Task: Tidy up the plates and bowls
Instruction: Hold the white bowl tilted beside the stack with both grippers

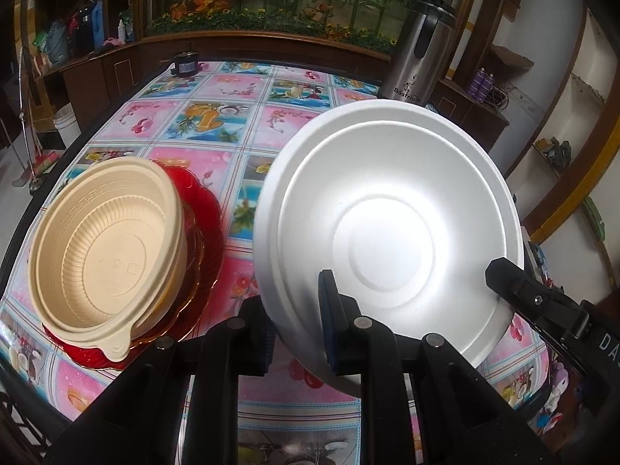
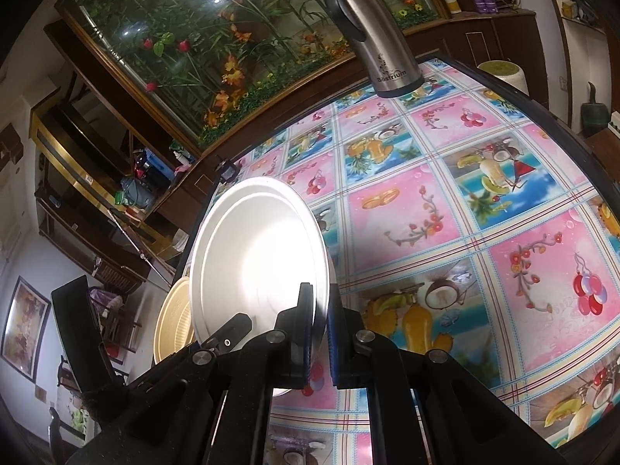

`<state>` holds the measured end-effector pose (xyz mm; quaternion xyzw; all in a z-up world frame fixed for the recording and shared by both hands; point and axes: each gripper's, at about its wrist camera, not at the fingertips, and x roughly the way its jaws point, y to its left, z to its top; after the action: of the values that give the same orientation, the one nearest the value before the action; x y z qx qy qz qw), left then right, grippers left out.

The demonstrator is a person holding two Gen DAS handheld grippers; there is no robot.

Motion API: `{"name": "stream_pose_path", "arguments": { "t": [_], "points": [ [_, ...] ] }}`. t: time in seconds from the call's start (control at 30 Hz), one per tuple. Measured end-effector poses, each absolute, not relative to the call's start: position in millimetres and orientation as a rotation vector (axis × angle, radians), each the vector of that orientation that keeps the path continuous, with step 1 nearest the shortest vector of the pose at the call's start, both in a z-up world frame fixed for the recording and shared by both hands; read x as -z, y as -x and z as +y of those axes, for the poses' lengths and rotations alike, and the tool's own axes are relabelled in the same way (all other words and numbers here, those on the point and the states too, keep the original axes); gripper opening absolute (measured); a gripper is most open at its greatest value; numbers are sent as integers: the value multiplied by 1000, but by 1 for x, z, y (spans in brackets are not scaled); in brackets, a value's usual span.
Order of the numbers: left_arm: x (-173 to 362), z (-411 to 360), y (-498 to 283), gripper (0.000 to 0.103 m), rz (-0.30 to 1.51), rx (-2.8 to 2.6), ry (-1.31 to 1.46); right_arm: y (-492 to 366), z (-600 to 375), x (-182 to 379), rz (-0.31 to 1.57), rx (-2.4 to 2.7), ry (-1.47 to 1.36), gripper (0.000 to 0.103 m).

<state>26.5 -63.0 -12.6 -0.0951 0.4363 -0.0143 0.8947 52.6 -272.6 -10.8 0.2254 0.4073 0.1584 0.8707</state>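
Note:
A white foam bowl (image 1: 387, 209) hangs tilted above the table, its inside facing the left wrist camera. My left gripper (image 1: 295, 317) is shut on its near rim. My right gripper (image 1: 503, 277) pinches the rim on the right side. In the right wrist view the same white bowl (image 2: 255, 255) stands almost edge-on, its rim clamped in my right gripper (image 2: 319, 312), with the left gripper (image 2: 232, 333) lower left. A beige ribbed bowl (image 1: 108, 248) sits inside a red glass plate (image 1: 201, 224) on the table's left; the beige bowl (image 2: 174, 317) peeks from behind the white one.
A fruit-patterned cloth covers the table (image 1: 217, 116), whose dark edge curves along the left. A steel flask (image 1: 418, 54) stands at the far right corner, and a small dark jar (image 1: 185, 64) at the far edge. A planted glass cabinet (image 2: 217, 38) lies beyond.

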Motion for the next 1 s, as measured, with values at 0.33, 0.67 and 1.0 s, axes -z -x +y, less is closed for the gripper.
{"name": "stream_pose_path", "arguments": {
  "t": [0.33, 0.67, 1.0],
  "points": [
    [7, -49, -16, 17, 886, 14, 218, -49, -259, 6, 847, -361, -450, 6],
    [5, -29, -10, 17, 877, -11, 246, -48, -240, 0, 846, -399, -424, 6],
    [6, -8, -6, 17, 868, -50, 270, -50, -218, -3, 857, -445, -394, 6]
  ]
}}
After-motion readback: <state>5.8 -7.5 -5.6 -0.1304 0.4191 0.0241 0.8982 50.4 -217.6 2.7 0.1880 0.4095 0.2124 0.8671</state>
